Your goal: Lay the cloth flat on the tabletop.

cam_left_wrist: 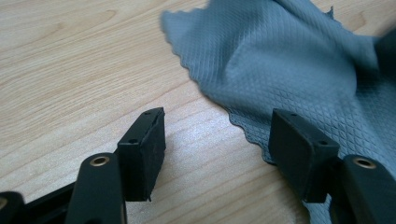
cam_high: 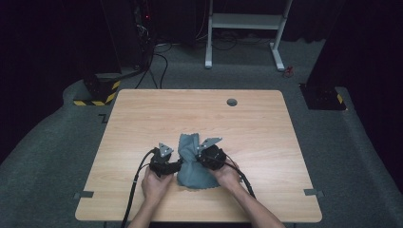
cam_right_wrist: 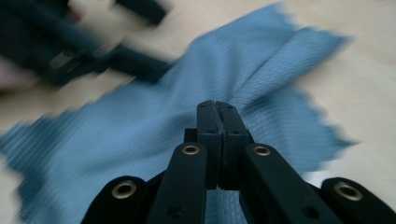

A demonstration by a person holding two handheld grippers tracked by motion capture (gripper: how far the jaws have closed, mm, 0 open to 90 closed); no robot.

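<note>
A grey-blue cloth (cam_high: 192,176) lies crumpled on the wooden table (cam_high: 190,109), near the front edge between my two hands. My left gripper (cam_high: 178,166) is at the cloth's left edge. In the left gripper view it (cam_left_wrist: 217,122) stands open: one jaw is over bare wood, and the other rests at the scalloped hem of the cloth (cam_left_wrist: 280,60). My right gripper (cam_high: 196,153) comes at the cloth from the right. In the right gripper view its (cam_right_wrist: 217,105) jaws are pressed together, and the cloth (cam_right_wrist: 140,126) rises in creases to the tips. That view is blurred.
A round cable hole (cam_high: 232,102) sits near the table's far edge. Behind the table, a white desk frame (cam_high: 244,21) and a yellow-and-black striped base (cam_high: 97,95) stand on the grey carpet. Bare wood stretches to the left, right and far side of the cloth.
</note>
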